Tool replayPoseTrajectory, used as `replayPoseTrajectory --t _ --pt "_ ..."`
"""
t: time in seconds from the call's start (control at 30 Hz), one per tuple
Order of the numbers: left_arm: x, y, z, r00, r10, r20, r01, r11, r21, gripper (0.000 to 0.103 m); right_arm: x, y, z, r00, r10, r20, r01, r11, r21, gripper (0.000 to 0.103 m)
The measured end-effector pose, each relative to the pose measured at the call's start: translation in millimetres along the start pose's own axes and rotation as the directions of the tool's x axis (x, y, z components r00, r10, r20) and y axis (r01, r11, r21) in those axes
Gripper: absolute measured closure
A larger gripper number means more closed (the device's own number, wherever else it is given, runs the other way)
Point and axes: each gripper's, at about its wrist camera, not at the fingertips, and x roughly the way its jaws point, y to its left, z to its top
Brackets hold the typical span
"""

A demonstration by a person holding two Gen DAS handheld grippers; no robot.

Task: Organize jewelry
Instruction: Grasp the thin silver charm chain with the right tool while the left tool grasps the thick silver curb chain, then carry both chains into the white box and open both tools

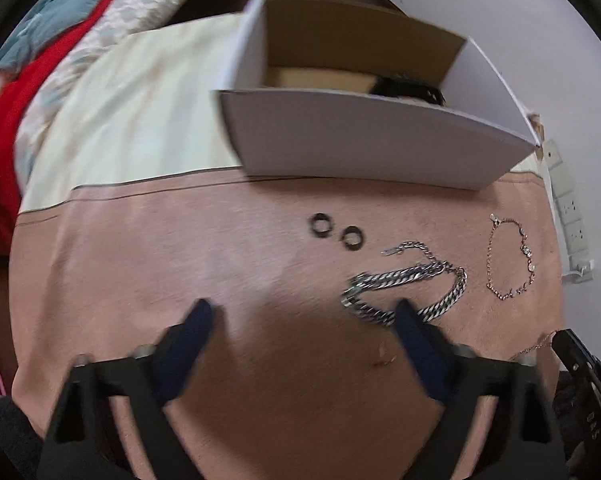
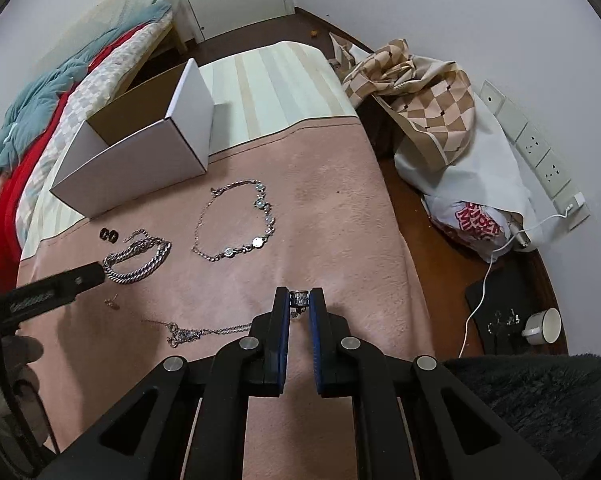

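Note:
My left gripper (image 1: 302, 308) is open just above the pink cloth (image 1: 180, 264). Its right fingertip overlaps the near edge of a chunky silver chain (image 1: 408, 280), and nothing lies between the pads. Beyond it lie two dark rings (image 1: 335, 231) and a thin bracelet with stones (image 1: 512, 260). My right gripper (image 2: 299, 294) is shut on a small silver ring (image 2: 299, 300) at the cloth. In the right wrist view the chunky silver chain (image 2: 138, 260), the thin bracelet (image 2: 236, 220), a fine necklace (image 2: 192, 332) and a small earring (image 2: 111, 303) lie on the cloth.
An open white cardboard box (image 1: 372, 148) (image 2: 132, 168) stands at the far side, with a dark item (image 1: 408, 88) inside. A bed with red and teal blankets (image 2: 40, 120) is at the left. Checkered cloth and bags (image 2: 440, 120), wall sockets (image 2: 540, 152) and a cup (image 2: 544, 326) are at the right.

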Motion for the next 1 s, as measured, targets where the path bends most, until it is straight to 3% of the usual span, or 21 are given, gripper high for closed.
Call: replayPoseTrajectory --t 0.1,0.13,0.2,0.23,0.43,0.63,1.0 --pt "0.9 -14.6 1.1 0.999 0.032 0.027 -0.033 0.997 0.068 0.038 2.5 -0.6 0.1 1.000 -0.001 -0.005 0.001 1.000 0.003 0.093" --pt "-0.1 -18.8 0.5 0.999 0.033 0.038 -0.036 0.995 0.090 0.047 3.0 -0.9 -0.2 1.000 -0.002 -0.006 0.002 1.000 0.003 0.093" --pt "-2.5 -25.2 -0.7 0.998 0.023 0.058 -0.029 0.992 0.121 0.075 4.8 -2.5 0.1 1.000 -0.002 -0.012 0.002 1.000 0.009 0.093" --pt "-3.0 -28.6 -1.3 0.998 0.018 0.060 -0.026 0.990 0.138 0.096 5.4 -3.2 -0.1 1.000 -0.002 -0.012 0.002 1.000 0.009 0.093" --pt "-9.3 -20.6 -0.2 0.998 -0.020 0.059 0.014 0.995 0.101 0.101 1.5 -2.5 0.9 1.000 0.024 -0.004 -0.024 1.000 0.018 0.093" --pt "-49.2 -11.0 -0.3 0.991 -0.064 0.117 0.053 0.994 0.091 0.101 -21.7 3.9 9.6 0.995 0.092 0.027 -0.093 0.996 0.017 0.093" --pt "-130.7 2.9 30.2 0.962 -0.142 0.235 0.122 0.988 0.100 0.101 -73.1 42.4 62.2 0.966 0.247 0.076 -0.241 0.967 -0.078 0.093"
